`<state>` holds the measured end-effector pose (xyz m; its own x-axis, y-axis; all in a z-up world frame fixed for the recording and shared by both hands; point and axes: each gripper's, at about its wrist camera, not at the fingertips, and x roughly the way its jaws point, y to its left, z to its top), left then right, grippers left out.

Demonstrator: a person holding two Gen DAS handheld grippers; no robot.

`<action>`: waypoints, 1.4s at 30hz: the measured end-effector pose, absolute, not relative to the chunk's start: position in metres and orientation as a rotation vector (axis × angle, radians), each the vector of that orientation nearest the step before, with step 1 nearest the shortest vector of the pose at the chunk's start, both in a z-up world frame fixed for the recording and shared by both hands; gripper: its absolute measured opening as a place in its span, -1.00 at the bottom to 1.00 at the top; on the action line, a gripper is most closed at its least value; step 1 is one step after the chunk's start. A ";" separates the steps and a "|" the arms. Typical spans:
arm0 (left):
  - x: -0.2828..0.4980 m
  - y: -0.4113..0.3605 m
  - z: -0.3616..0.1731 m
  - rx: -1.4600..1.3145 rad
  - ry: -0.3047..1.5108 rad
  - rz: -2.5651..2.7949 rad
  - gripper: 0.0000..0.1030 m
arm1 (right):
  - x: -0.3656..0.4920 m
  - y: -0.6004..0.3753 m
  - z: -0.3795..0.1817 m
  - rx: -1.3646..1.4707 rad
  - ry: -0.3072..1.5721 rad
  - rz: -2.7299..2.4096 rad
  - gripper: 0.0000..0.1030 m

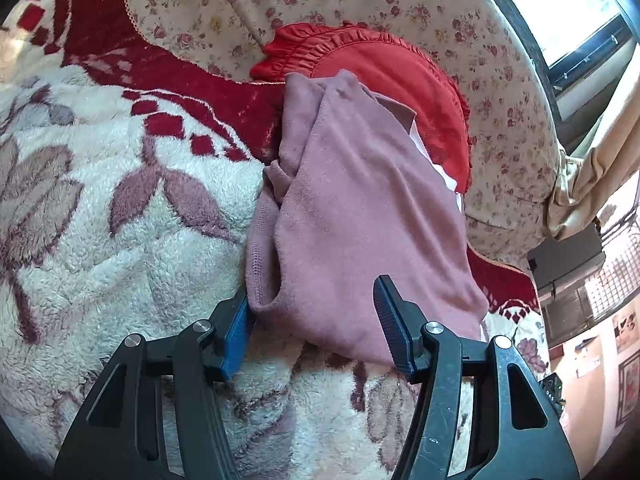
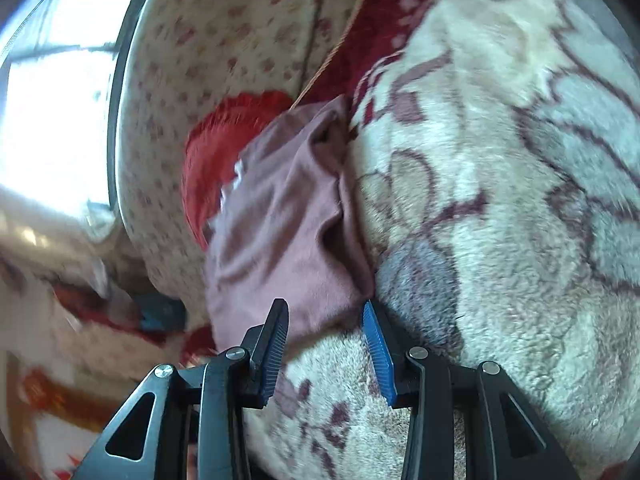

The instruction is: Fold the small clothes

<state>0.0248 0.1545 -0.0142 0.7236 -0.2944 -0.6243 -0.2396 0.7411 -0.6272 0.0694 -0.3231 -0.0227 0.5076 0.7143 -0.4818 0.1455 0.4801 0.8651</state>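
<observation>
Where visible, pink garment (image 1: 360, 208) on blanket (image 1: 120, 240).

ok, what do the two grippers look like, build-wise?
Both match: left gripper and right gripper have black linkage arms with silver pivot pins and cut-out windows. The fingers carry ribbed blue pads. No cables, markings or sleeves show.

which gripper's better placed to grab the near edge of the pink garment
Left. The left gripper already straddles the pink garment's near hem, jaws open. The right gripper hangs just short of it, its view blurred.
</observation>
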 end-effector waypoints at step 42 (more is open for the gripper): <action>0.022 0.150 -0.010 -0.684 0.769 0.018 -0.51 | 0.090 -0.303 -0.019 0.886 1.038 0.316 -0.71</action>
